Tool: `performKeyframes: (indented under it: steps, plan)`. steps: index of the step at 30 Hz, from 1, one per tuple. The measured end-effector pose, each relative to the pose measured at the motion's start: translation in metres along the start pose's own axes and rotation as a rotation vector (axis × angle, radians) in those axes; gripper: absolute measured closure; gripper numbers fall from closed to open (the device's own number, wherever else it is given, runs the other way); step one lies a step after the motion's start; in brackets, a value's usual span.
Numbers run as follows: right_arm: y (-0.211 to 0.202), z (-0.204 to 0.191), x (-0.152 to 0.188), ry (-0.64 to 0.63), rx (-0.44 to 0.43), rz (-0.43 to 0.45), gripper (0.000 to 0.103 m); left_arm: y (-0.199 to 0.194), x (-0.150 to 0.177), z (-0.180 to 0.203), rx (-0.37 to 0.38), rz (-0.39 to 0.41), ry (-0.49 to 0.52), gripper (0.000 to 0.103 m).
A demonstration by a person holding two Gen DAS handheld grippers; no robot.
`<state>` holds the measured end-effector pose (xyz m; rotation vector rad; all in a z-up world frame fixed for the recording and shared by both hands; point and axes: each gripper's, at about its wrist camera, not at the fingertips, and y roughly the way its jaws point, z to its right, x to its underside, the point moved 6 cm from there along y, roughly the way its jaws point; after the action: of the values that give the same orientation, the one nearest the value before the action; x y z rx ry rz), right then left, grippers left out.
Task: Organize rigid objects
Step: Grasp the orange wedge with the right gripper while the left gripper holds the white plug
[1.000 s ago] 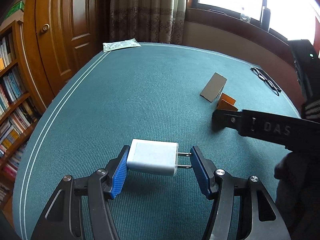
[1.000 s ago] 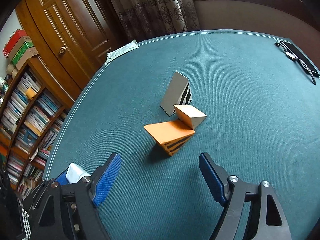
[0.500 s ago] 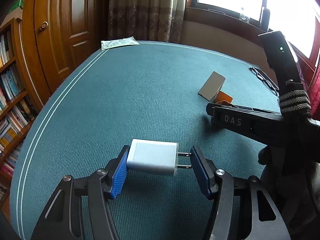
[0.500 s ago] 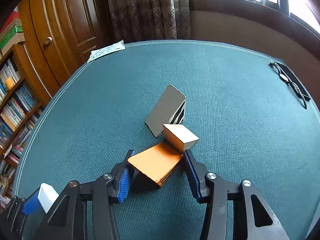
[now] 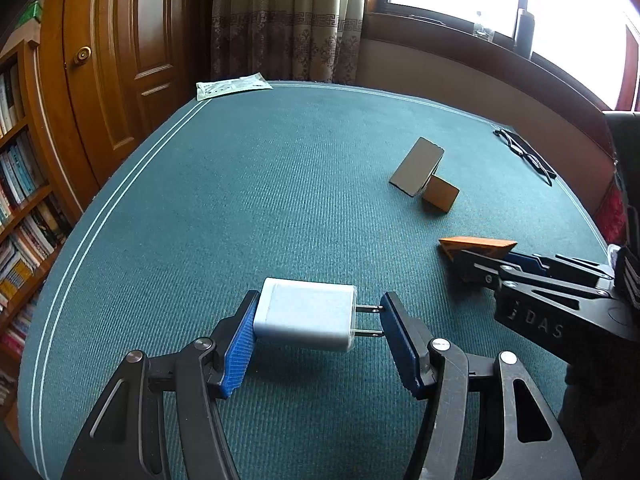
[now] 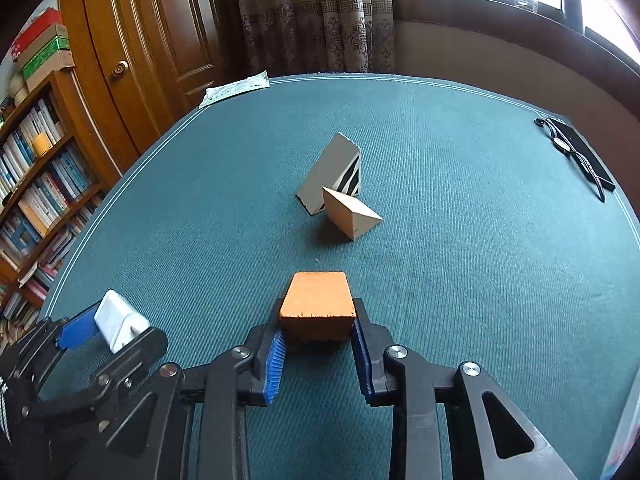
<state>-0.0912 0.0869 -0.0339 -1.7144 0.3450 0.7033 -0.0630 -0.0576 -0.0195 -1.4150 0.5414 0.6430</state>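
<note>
The left gripper [image 5: 316, 316] grasps a white charger [image 5: 306, 314] crosswise: the left pad presses the charger body, the right pad bears on its two prongs. The charger is held over the near left part of the green table [image 5: 240, 184].

Right of it, the right gripper [image 6: 318, 332] is clamped on an orange wedge [image 6: 318, 296], both blue pads pressed against its sides, at the near centre of the table.

Farther back, a grey wedge [image 6: 330, 172] stands on the table, touching a tan wedge [image 6: 350, 214] just in front of it.

Eyeglasses [image 6: 576, 156] lie on a dark flat item at the far right edge.
</note>
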Motion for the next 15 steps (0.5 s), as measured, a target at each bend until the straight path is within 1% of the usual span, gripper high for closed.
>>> performKeyframes:
  steps: [5, 12, 15]
  plan:
    - [-0.016, 0.004, 0.007, 0.009, -0.011, 0.018, 0.072, -0.001, 0.001, 0.002, 0.002, 0.003, 0.007, 0.042]
    - [-0.034, 0.019, 0.019, 0.028, 0.004, 0.03, 0.072, -0.003, 0.002, 0.01, 0.013, 0.003, 0.025, 0.042]
    - [-0.049, 0.036, 0.029, 0.056, 0.026, 0.041, 0.072, -0.004, 0.003, 0.015, 0.015, 0.002, 0.036, 0.042]
